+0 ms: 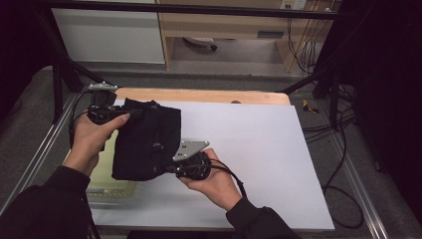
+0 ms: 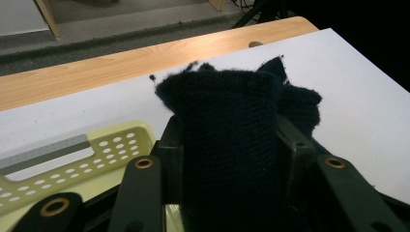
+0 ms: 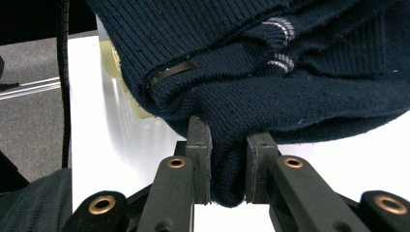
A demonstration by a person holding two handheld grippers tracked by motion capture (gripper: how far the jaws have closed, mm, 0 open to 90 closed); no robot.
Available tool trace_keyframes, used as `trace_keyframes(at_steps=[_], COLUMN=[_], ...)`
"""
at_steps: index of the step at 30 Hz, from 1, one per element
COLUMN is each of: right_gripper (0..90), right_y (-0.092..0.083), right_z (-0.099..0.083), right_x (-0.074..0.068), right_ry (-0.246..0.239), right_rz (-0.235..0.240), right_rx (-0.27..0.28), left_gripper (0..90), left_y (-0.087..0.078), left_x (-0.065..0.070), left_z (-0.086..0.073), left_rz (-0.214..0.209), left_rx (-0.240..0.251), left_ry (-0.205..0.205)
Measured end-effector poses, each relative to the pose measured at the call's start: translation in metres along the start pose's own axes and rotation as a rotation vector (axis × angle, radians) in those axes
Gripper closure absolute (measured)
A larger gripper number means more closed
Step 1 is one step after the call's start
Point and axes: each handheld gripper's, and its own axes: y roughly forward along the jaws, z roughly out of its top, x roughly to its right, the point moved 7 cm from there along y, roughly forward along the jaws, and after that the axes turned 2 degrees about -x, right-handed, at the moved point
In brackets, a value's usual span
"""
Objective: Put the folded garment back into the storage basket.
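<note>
I have the left gripper (image 1: 130,114) clamped on the upper edge of the dark knitted garment (image 1: 146,140); in the left gripper view a thick fold of knit (image 2: 227,140) fills the gap between its jaws. Below the garment's left side sits a pale yellow perforated basket (image 1: 110,185), and I cannot tell what is in it. The garment hangs bunched between my two tools, over the left part of the white sheet (image 1: 259,149). My right gripper (image 1: 170,168) pinches the garment's lower edge, jaws closed on a fold (image 3: 227,179). Right of the garment the white sheet lies bare to its far edge, with a wooden strip (image 1: 209,95) beyond it.
</note>
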Motion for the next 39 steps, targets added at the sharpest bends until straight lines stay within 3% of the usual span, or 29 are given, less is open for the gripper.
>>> trace_keyframes(at_steps=[19, 39], right_gripper=[76.1, 76.1], right_y=[0.021, 0.042], right_z=[0.019, 0.035], right_x=[-0.006, -0.019], right_ry=[-0.027, -0.046], right_rz=[0.002, 0.019], right_rx=[0.0, 0.021], left_gripper=[55.2, 55.7], left_y=[-0.017, -0.037], left_x=[-0.027, -0.043], left_z=[-0.007, -0.011], left_rz=[0.015, 0.051], left_rx=[0.029, 0.036], left_ry=[-0.056, -0.067])
